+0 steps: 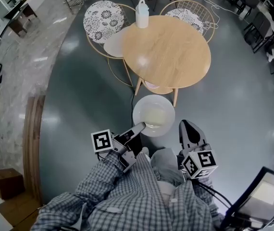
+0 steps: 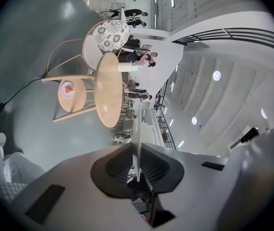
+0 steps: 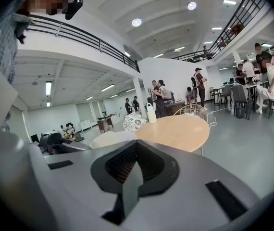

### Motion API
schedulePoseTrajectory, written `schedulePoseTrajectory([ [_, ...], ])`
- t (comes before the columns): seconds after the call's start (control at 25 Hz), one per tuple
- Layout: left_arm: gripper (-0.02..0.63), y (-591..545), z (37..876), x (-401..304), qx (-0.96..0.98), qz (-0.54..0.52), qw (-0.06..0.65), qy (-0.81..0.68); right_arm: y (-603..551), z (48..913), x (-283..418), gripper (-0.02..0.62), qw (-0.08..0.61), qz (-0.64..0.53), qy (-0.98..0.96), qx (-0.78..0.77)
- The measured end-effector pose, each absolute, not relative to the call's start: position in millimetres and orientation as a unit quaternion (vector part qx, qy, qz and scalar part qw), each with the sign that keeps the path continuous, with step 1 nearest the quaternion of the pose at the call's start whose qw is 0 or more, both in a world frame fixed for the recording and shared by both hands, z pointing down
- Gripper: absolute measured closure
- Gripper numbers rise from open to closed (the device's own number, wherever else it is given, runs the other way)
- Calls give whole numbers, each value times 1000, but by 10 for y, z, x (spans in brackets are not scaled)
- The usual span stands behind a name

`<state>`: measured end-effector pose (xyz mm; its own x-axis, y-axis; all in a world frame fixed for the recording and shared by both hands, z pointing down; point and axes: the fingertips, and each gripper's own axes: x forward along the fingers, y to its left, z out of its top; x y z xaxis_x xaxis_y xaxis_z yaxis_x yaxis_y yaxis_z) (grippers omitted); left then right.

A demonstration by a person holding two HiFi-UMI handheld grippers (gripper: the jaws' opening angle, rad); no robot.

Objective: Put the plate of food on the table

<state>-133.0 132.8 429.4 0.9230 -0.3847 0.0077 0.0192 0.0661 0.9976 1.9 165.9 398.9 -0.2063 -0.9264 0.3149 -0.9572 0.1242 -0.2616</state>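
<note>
Standing by the person in the checked shirt (image 1: 127, 196), I see the grey two-jaw left gripper (image 1: 138, 127) clamped on the near left rim of a round white plate (image 1: 168, 104). A shallow pool of pale yellowish food (image 1: 154, 117) lies in its middle. The plate is held roughly level in the air over the glossy grey floor (image 1: 84, 105), just short of the near edge of the round light-wood table (image 1: 170, 52) and not yet on it.

In the left gripper view the jaws are nearly together, parted only by the thickness of the rim. The plate shows there edge-on as a thin white sliver running out from between the pads. The table stands beyond it, well apart.

The grey right gripper (image 1: 185, 125) hangs just to the right of the plate, close to its rim but not touching it. In the right gripper view its jaws are pressed fully together with nothing between them, and it points toward the table.

A white jug with a handle (image 1: 142, 14) stands at the far edge of the tabletop. Two wire-frame chairs with black-and-white patterned cushions (image 1: 103, 19) are drawn up on the far side. A low round wooden stool (image 1: 158, 87) sits tucked beneath the near edge, between the plate and the table legs.
</note>
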Motion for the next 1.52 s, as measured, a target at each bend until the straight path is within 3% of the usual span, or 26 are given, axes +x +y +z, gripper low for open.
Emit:
schedulePoseTrajectory([
  [0.2,569,1320,4296,-1343,670,-145,714,-139,1624,4005,12,588,28,227,-747,624],
  [0.68,571,1315,4326,-1350,672,-154,709,-148,1618,4032,-49,584,-116,368,-718,580],
  [0.8,569,1317,4329,-1358,674,-150,708,-146,1621,4098,-48,515,-175,430,-685,562],
  [0.88,569,1317,4320,-1351,676,-148,708,-143,1629,4131,-77,494,-171,441,-681,559],
  [1.16,569,1336,4273,-1325,684,-140,705,-126,1625,4187,-312,495,-136,449,-703,535],
  [1.52,569,1351,4247,-1316,688,-133,705,-112,1647,4176,-358,509,-140,438,-707,537],
])
